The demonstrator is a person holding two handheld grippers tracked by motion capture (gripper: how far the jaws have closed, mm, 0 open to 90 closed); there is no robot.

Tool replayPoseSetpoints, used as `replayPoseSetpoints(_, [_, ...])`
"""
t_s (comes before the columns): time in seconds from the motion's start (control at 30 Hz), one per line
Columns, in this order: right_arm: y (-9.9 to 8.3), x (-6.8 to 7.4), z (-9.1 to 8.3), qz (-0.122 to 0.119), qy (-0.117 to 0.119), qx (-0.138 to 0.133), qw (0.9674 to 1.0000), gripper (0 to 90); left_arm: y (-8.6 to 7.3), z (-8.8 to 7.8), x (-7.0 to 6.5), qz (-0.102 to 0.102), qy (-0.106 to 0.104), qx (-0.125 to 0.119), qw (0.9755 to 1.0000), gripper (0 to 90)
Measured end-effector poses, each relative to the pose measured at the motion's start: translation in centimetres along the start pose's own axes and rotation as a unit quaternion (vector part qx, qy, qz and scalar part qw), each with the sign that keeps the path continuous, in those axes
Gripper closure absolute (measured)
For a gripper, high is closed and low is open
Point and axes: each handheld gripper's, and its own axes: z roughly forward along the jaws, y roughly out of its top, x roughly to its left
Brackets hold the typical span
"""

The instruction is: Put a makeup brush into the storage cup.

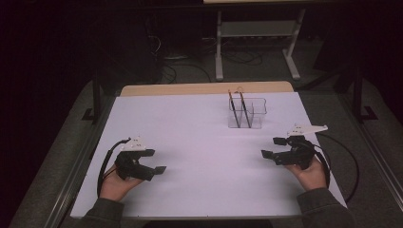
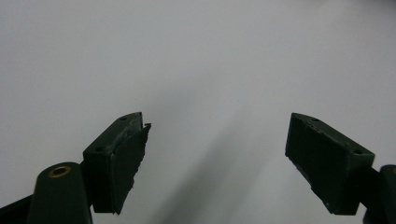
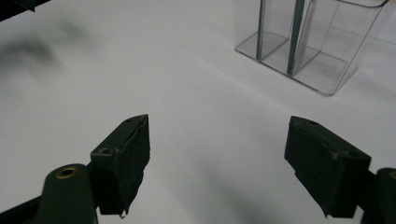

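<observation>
I am holding both grippers, left gripper (image 1: 159,161) and right gripper (image 1: 270,147), empty with jaws apart; I am judging the two pencils (image 1: 239,109) standing in the clear holder (image 1: 254,114) far across the worktop (image 1: 190,142), best approached from above.

White table (image 1: 199,156); grey frame (image 1: 256,28) on floor behind.

The person is wearing dark olive sleeves (image 1: 102,213) at the frame's bottom, gripping black two-jaw grippers, left gripper (image 1: 157,161) and right gripper (image 1: 272,147), trailing black cables and carrying pale plates.
</observation>
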Motion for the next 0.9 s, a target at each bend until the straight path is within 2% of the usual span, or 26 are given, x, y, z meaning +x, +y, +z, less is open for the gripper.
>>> replayPoseSetpoints(0.37, [-0.8, 0.3, -0.7, -0.001, 0.000, -0.011, 0.9999, 21.0, -0.2, 0.1, -0.1, -0.003, -0.002, -0.002, 1.0000, 19.2])
replayPoseSetpoints(0.57, [-1.3, 0.4, -1.0, 0.005, 0.000, -0.016, 0.9999, 20.9, -0.3, 0.1, -0.1, -0.004, -0.005, 0.000, 1.0000, 19.3])
replayPoseSetpoints(0.6, [-1.4, 0.4, -1.1, 0.003, 0.000, -0.017, 0.9999, 20.9, -0.4, 0.2, -0.1, -0.009, -0.007, 0.000, 0.9999, 19.3])
replayPoseSetpoints(0.77, [-1.8, 0.4, -1.3, 0.009, 0.001, -0.018, 0.9998, 20.3, -0.5, 0.2, 0.1, -0.001, -0.009, 0.007, 0.9999, 19.4])
replayPoseSetpoints(0.8, [-1.8, 0.4, -1.3, 0.008, 0.001, -0.020, 0.9998, 20.3, -0.5, 0.3, 0.0, -0.007, -0.010, 0.001, 0.9999, 19.4])
replayPoseSetpoints(0.9, [-2.0, 0.4, -1.4, 0.011, 0.001, -0.019, 0.9998, 20.2, -0.5, 0.3, -0.1, -0.009, -0.013, 0.004, 0.9999, 19.4])
